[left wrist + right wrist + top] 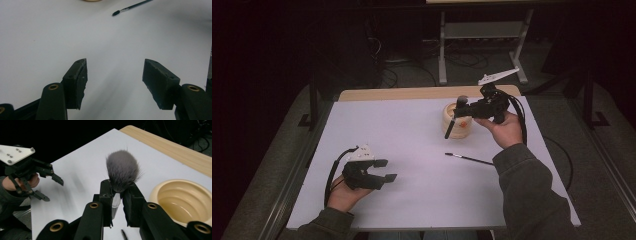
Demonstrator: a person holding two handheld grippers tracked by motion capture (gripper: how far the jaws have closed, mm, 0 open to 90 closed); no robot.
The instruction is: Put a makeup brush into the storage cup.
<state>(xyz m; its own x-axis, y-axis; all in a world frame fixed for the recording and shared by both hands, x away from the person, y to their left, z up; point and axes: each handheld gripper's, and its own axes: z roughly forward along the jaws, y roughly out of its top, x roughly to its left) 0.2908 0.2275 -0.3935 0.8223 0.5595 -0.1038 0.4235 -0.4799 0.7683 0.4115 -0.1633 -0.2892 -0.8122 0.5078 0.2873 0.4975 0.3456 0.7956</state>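
Overhead, looked down on a table (422, 93) under a white sheet (412, 140), with a cream bowl (464, 127) standing toward the far right. Held in the right gripper (460, 107), just above the bowl's near-left rim: a fluffy brush (450, 127), dark handle slanting down across the bowl's front. Jaws clamped on the brush, with the right hand (504, 131) wrapped around the gripper body to the right of the bowl. Lay flat on the sheet, just nearer than the bowl: a thin dark brush (469, 159). Rested well apart from the bowl, toward the near left: the left gripper (389, 170), jaws spread with nothing between them, gripped by the left hand (343, 197).

Next, from the left gripper view: looked along the left gripper (115, 77), jaws parted wide over bare sheet (50, 37), grasping nothing. Showed a sliver of the bowl (91, 0) at the top edge, with the thin brush (132, 6) just right of it, bristle tip pointing back toward the bowl.

Lastly, from the right gripper view: looked along the right gripper (118, 195), pads pinched on the pale ferrule of the fluffy brush (122, 170), grey bristles standing upright beyond the jaws. Sat just right of the brush: the bowl (183, 197), hollow and ridged inside. Hovered far left of the bowl: the left gripper (53, 190), jaws apart.
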